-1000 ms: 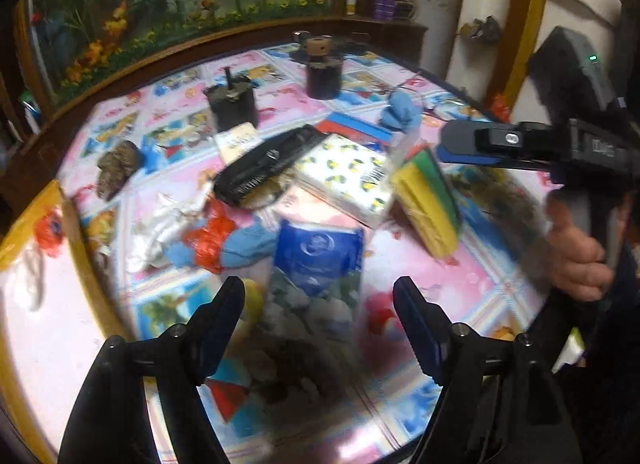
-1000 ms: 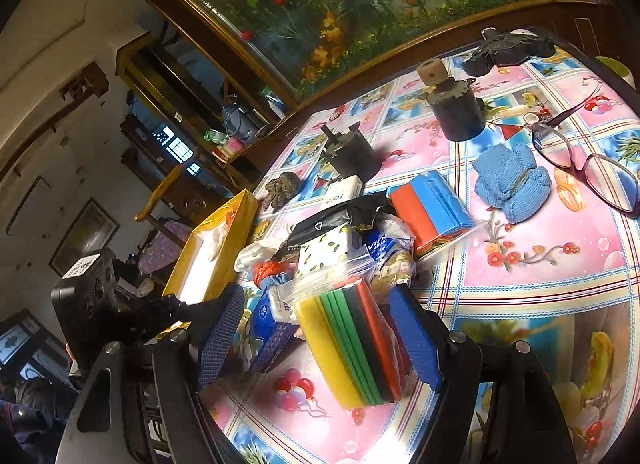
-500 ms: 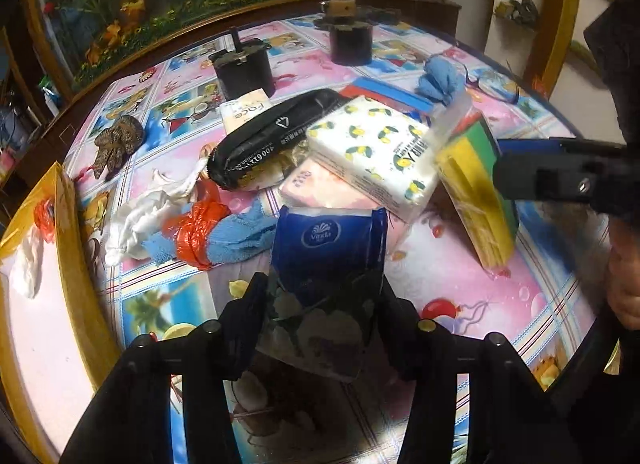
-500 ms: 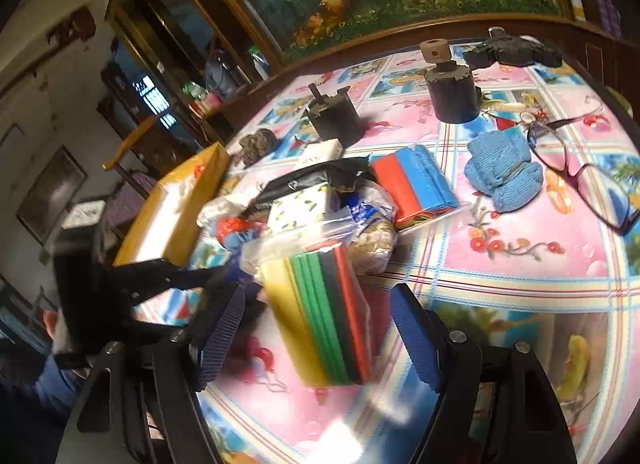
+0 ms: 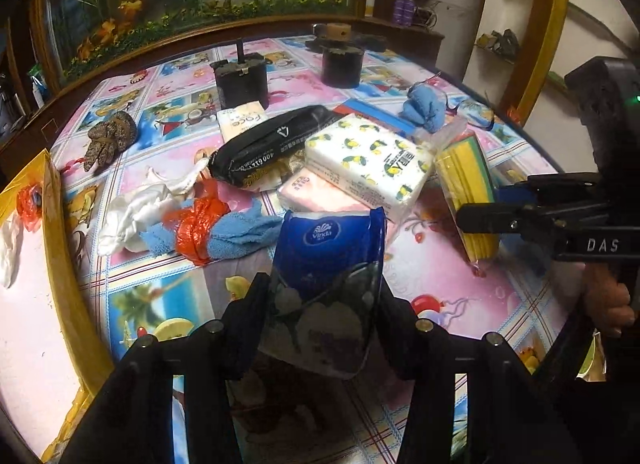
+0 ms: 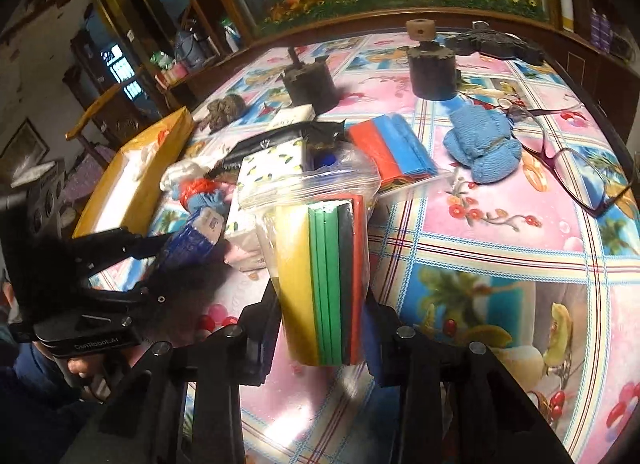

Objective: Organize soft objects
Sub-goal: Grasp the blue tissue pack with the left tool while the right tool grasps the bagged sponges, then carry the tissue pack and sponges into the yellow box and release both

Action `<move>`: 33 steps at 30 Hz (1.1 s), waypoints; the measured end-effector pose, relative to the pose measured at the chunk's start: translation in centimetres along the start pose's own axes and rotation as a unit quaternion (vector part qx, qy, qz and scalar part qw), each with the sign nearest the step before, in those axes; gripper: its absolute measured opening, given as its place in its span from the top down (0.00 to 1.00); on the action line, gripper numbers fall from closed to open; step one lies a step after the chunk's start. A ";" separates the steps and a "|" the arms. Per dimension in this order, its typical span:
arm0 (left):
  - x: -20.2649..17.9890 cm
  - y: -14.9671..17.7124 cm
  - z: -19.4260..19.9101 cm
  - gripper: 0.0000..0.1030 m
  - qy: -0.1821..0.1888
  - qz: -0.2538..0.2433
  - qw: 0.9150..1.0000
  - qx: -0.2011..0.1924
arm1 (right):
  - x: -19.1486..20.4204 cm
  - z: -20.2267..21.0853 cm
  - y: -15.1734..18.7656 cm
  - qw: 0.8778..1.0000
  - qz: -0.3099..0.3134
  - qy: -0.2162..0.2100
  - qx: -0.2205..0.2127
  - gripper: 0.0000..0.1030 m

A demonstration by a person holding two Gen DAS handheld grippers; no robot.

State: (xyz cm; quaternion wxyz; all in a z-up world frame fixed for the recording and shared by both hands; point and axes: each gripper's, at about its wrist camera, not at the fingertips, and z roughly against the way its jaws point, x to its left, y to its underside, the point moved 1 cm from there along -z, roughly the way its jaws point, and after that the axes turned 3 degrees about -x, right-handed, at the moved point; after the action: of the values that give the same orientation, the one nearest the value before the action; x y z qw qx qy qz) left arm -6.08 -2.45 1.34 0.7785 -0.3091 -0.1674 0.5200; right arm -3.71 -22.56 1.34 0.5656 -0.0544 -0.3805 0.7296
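My left gripper [image 5: 320, 288] is shut on a blue Vinda tissue pack [image 5: 328, 248], whose near end bulges between the pads above the flowered tablecloth. In the right wrist view that pack [image 6: 192, 236] shows at the left, held in the left gripper [image 6: 160, 260]. My right gripper [image 6: 322, 300] has its jaws closing on a clear bag of coloured sponges [image 6: 324, 264]; both pads press its yellow and red sides, and the bag stands upright. From the left wrist view the sponge bag [image 5: 464, 180] stands at the right.
A lemon-print tissue pack [image 5: 368, 160], a pink pack [image 5: 316, 192] and a black pack [image 5: 272, 148] lie piled mid-table. Blue cloth with an orange bag [image 5: 208, 228] lies left. An open yellow box [image 5: 60, 244] stands far left. Glasses [image 6: 572, 168], a blue knit [image 6: 480, 152], two dark cylinders [image 5: 240, 80] behind.
The left jaws have closed on the blue tissue pack. The right jaws, wide around the sponge bag before, now clamp it, and the bag stands more upright.
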 end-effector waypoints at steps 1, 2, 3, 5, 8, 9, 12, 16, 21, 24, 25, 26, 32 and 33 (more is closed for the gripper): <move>0.0 0.1 0.2 0.53 0.004 0.000 1.000 -0.005 | -0.1 0.4 -0.1 1.000 -0.005 -0.005 -0.005 0.62; 0.1 0.1 0.5 0.53 0.007 0.001 1.000 -0.011 | 0.0 0.8 -0.3 1.000 -0.008 -0.006 -0.012 0.62; 0.1 0.1 0.6 0.53 0.008 0.001 1.000 -0.014 | 0.2 1.1 -0.5 1.000 -0.009 -0.007 -0.017 0.62; 0.3 0.3 1.1 0.53 0.009 0.001 1.000 -0.023 | 0.7 1.6 -0.9 1.000 -0.009 -0.013 -0.027 0.62; 1.0 0.3 1.8 0.53 0.011 0.015 0.999 -0.035 | 2.0 1.4 -1.3 0.999 -0.002 -0.020 -0.025 0.62; 1.2 0.3 2.2 0.53 0.009 0.019 0.999 -0.041 | 2.6 1.2 -1.4 0.999 0.003 -0.025 -0.022 0.62; 2.1 0.3 3.5 0.53 -0.001 0.023 0.998 -0.057 | 4.2 0.3 -1.9 0.999 0.009 -0.036 -0.012 0.62; 4.1 0.5 5.4 0.53 -0.009 0.044 0.996 -0.075 | 7.3 -0.6 -2.9 0.998 0.039 -0.043 -0.005 0.62; 7.7 1.0 7.7 0.53 -0.030 0.083 0.992 -0.094 | 11.9 -2.0 -4.2 0.995 0.076 -0.062 0.006 0.62; 9.9 1.5 9.2 0.53 -0.049 0.102 0.988 -0.105 | 14.7 -3.4 -4.6 0.992 0.098 -0.074 0.017 0.62; 10.6 1.7 9.7 0.53 -0.056 0.110 0.986 -0.109 | 15.6 -3.7 -4.7 0.991 0.103 -0.079 0.019 0.62; 11.3 2.0 10.2 0.53 -0.060 0.117 0.985 -0.111 | 16.5 -4.2 -4.7 0.990 0.108 -0.083 0.021 0.62; 15.0 3.4 12.6 0.53 -0.094 0.150 0.976 -0.125 | 20.3 -6.6 -5.1 0.987 0.122 -0.099 0.036 0.62; 15.4 3.6 12.9 0.53 -0.097 0.155 0.975 -0.126 | 20.7 -7.0 -5.3 0.987 0.122 -0.101 0.039 0.62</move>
State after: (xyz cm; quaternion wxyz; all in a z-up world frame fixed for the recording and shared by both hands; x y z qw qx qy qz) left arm -9.86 16.55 7.73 0.6227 -0.3754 -0.2564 0.6368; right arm -3.36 -0.82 6.94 0.4327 -0.0049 -0.3976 0.8091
